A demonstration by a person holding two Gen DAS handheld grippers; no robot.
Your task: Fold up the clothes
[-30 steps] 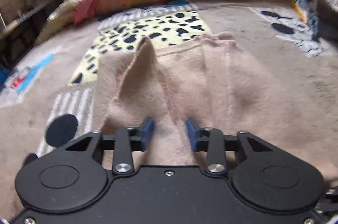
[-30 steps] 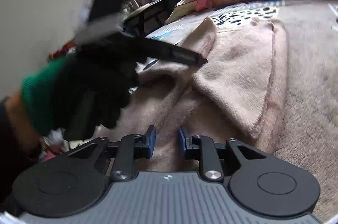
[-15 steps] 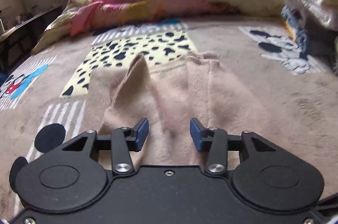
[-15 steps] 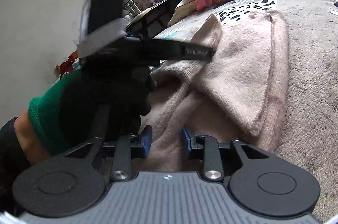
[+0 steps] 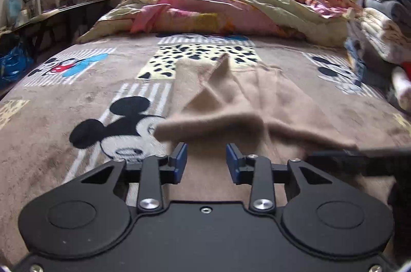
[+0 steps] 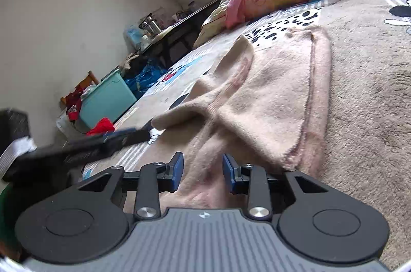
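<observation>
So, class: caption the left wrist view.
Beige garment lies crumpled on the cartoon blanket, quilt behind.

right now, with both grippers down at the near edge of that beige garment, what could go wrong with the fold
1. The beige garment lies rumpled, with a ridge and a raised flap; folding now would likely trap those creases.
2. The left gripper, whose jaws have just been closing, shows a gap at both pads with cloth between them, so a pull could slip.
3. The right gripper looks similar, so the two sides may lift unevenly.
</observation>
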